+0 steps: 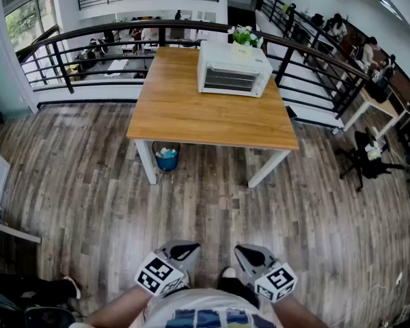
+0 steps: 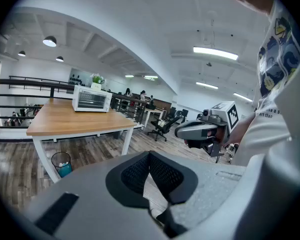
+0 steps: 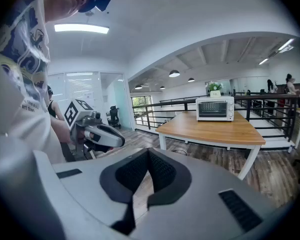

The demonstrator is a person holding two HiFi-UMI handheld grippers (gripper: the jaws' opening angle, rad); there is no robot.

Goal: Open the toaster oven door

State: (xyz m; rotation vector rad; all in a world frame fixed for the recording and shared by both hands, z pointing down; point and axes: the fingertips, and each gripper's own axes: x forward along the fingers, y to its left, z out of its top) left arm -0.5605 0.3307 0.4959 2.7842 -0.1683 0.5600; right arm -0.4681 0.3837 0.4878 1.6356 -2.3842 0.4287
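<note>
Wooden planks cover the floor point(image 1: 89, 190) between the person and one wooden table point(image 1: 191, 115) on white legs. One white toaster oven point(image 1: 234, 69) stands on the far part of the tabletop, toward its right side, with its front turned to the person. Its door looks shut, though from this far off the handle is hard to make out. One potted plant point(image 1: 244, 37) sits just behind the oven. One blue bin point(image 1: 167, 158) stands under the near edge of the table, beside the left leg. A black railing point(image 1: 75, 38) runs behind the table, and a black office chair point(image 1: 369, 161) stands well off to the right.

Two grippers are held low, close to the person's body and well apart from the table. The left gripper point(image 1: 184, 253) has its jaws closed together with nothing between them. The right gripper point(image 1: 251, 255) is likewise closed and empty. The stretch of floor and the near half of the tabletop lie between both of them and the oven.
</note>
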